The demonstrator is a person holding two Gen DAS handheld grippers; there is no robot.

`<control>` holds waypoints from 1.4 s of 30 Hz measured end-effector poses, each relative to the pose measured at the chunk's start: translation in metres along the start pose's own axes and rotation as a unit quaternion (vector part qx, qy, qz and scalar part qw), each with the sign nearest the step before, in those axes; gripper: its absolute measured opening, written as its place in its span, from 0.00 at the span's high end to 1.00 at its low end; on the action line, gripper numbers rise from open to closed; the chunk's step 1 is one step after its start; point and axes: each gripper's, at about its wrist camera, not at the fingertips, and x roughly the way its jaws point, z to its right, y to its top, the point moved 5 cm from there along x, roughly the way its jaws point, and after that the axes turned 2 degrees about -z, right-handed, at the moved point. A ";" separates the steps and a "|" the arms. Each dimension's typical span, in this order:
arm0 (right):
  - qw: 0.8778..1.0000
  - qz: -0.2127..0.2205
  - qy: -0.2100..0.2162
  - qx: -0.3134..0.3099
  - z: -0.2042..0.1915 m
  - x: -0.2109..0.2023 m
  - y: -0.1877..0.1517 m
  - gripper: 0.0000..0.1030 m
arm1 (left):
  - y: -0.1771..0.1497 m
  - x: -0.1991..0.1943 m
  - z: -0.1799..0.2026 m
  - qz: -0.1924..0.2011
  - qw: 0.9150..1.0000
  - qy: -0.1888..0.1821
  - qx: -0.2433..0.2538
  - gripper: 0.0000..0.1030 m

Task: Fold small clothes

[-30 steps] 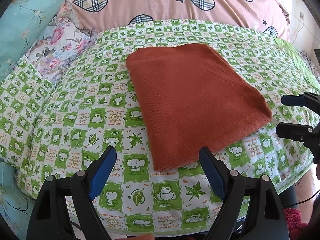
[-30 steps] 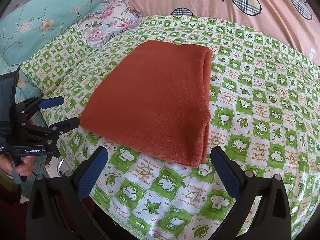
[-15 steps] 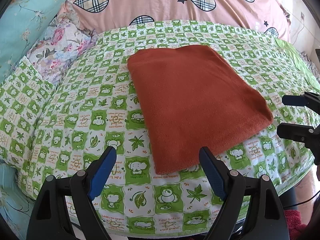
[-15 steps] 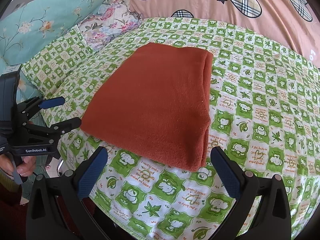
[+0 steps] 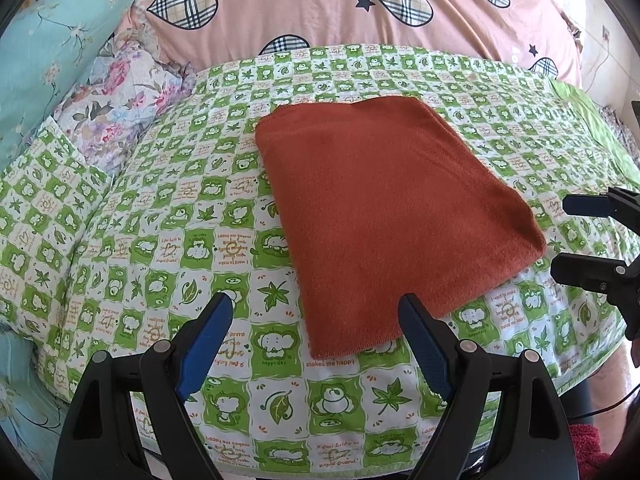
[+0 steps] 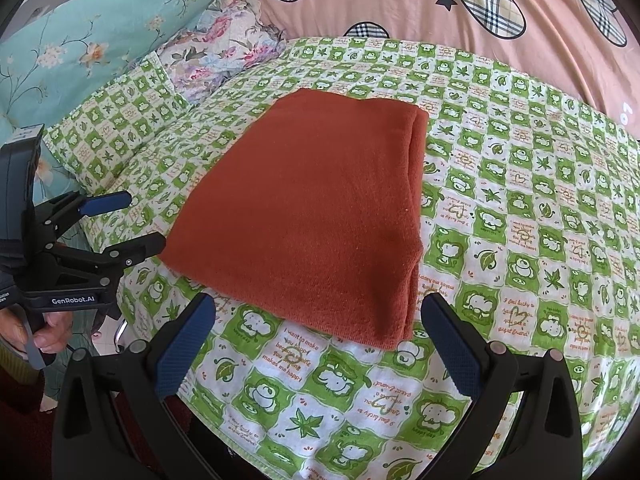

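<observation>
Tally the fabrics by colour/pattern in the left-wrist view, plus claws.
Rust-orange folded cloth: 1
Green-and-white checked sheet: 1
Pink quilt with plaid hearts: 1
Teal floral pillow: 1
Pale floral fabric: 1
Open claws: 2, left claw, right claw
Total: 7

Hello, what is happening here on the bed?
A person holds two grippers over a folded rust-orange cloth that lies flat on a green checked sheet. The left gripper and the right gripper are both open and hold nothing. Neither touches the cloth at this moment.
</observation>
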 end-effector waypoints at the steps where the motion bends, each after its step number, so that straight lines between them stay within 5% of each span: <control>1: 1.000 0.000 0.000 0.000 0.000 0.000 0.000 0.01 | 0.000 0.000 0.000 0.000 1.000 0.001 0.000 0.17; 42: 1.000 0.003 0.007 0.002 0.013 0.013 0.023 0.01 | 0.024 0.011 0.001 0.004 1.000 0.002 0.003 0.17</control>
